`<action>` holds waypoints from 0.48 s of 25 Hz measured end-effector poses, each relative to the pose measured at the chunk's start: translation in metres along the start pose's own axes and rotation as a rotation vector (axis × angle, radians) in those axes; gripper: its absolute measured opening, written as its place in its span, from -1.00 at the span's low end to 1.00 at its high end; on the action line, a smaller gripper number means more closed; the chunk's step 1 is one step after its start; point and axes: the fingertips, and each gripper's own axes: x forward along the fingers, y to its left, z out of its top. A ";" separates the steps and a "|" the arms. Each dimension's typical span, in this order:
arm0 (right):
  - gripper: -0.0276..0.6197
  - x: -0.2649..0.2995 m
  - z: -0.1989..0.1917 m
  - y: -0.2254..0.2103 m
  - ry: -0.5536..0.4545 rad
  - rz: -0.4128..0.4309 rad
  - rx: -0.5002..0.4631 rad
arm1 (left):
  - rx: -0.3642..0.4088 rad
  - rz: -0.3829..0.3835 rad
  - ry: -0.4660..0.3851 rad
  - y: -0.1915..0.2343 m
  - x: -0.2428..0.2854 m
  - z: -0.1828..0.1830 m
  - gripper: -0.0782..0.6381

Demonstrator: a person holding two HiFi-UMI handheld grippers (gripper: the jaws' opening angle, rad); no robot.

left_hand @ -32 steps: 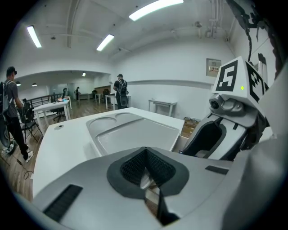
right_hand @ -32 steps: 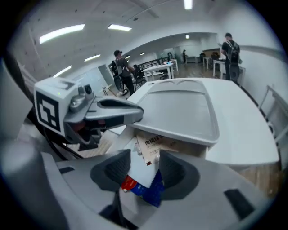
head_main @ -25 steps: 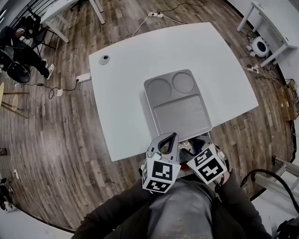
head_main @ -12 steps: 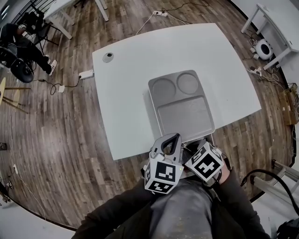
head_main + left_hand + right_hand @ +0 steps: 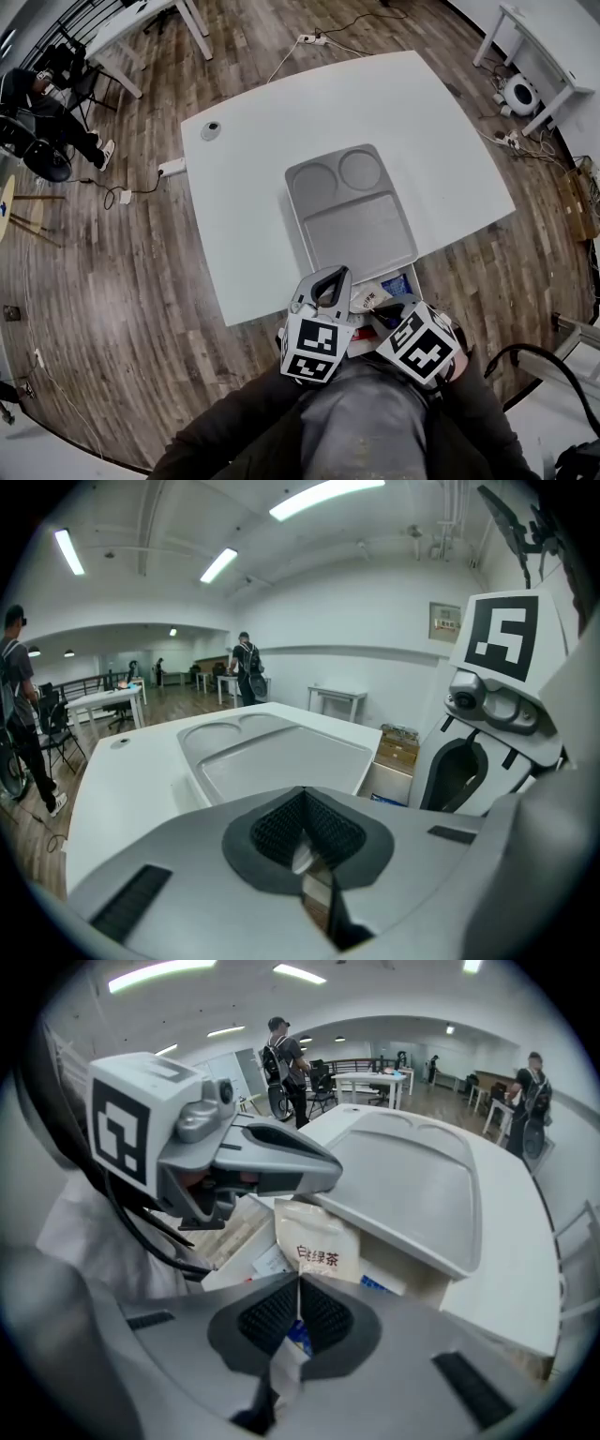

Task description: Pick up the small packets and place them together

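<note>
Right tongs (image 5: 300, 1288) are clenched on a cream small packet (image 5: 319, 1241), which is held upright just off the near edge of the bench (image 5: 244, 206), beside the grey tray (image 5: 361, 234). Left tongs (image 5: 302, 836) are clenched shut, nothing seen gripped, held next to the right. A box (image 5: 389, 782) is seen below.

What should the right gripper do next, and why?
Probably lift the small beige paper packet clear of the open box and carry it toward the grey plastic compartment tray. The right gripper's jaws are closing shut on the packet's lower edge, pads pressing it, and no packets lie on the tray yet.
</note>
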 end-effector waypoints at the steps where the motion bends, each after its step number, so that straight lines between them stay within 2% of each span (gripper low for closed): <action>1: -0.89 -0.005 -0.002 0.002 -0.011 -0.001 0.005 | -0.007 0.000 0.001 0.000 0.000 0.000 -0.79; 7: -0.89 -0.035 -0.013 0.004 -0.082 -0.016 0.027 | -0.061 0.020 0.012 0.003 0.000 0.000 -0.79; 12: -0.89 -0.061 -0.005 0.005 -0.162 -0.015 0.014 | -0.081 0.059 -0.008 0.012 -0.002 0.006 -0.79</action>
